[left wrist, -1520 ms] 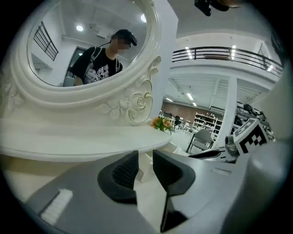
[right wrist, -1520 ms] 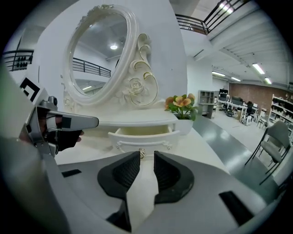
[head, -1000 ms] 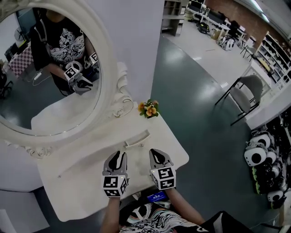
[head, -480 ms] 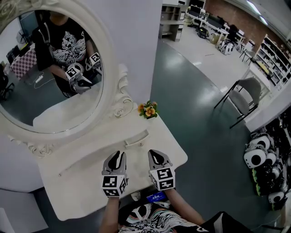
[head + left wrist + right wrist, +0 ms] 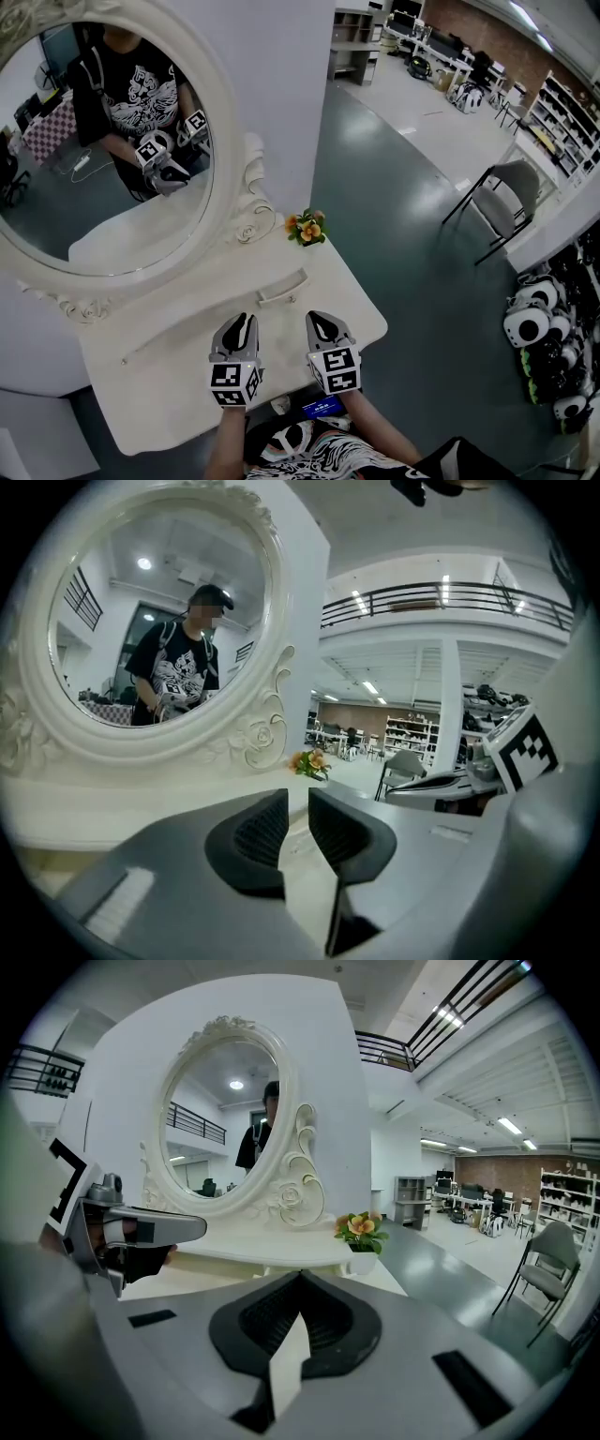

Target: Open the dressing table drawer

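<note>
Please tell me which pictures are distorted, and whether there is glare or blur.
Head view: sharp and evenly lit; the wide lens bends the mirror frame. Left gripper view: strong fisheye with black corners; a mosaic patch covers the reflected face. Right gripper view: the same fisheye; the ceiling lights glare white, the rest is clear.

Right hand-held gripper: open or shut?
Shut. In the right gripper view the right hand-held gripper has its jaws meeting at the tips, with nothing between them.

Your surface [image 5: 169,375] looks smooth satin cream; the mirror [image 5: 103,178] at ten o'clock, glossy glass; the pads [image 5: 261,834] on your left tongs [image 5: 298,806], ribbed matt black.
</note>
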The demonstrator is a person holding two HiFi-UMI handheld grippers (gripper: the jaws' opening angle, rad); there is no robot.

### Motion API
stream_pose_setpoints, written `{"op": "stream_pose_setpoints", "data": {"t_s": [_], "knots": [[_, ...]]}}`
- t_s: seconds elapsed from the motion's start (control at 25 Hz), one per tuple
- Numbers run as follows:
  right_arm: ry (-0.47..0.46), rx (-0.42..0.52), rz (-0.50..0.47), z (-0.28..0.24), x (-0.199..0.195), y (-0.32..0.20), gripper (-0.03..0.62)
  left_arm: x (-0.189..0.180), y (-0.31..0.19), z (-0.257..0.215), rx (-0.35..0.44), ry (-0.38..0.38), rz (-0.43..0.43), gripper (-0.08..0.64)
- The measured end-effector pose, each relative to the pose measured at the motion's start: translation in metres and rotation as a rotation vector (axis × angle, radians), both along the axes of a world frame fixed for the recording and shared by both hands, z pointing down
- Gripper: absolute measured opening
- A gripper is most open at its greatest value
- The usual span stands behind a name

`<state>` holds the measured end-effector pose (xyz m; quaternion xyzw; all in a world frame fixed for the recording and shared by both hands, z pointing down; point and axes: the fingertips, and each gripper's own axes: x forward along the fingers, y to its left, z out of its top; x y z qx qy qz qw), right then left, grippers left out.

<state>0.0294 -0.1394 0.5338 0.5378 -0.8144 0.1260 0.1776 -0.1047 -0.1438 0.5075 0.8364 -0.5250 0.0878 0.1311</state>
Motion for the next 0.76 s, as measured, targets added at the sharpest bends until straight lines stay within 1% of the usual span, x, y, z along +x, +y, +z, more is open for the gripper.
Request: {"op": "stream_pose_setpoints", "data": {"t_s": [0.76], "knots": [[0.003, -0.028, -0.007, 0.0090, -0.0048, 0.0005, 0.002, -0.0046, -0.0051, 0.0036, -0.014, 0.008, 0.002, 0.061]]}}
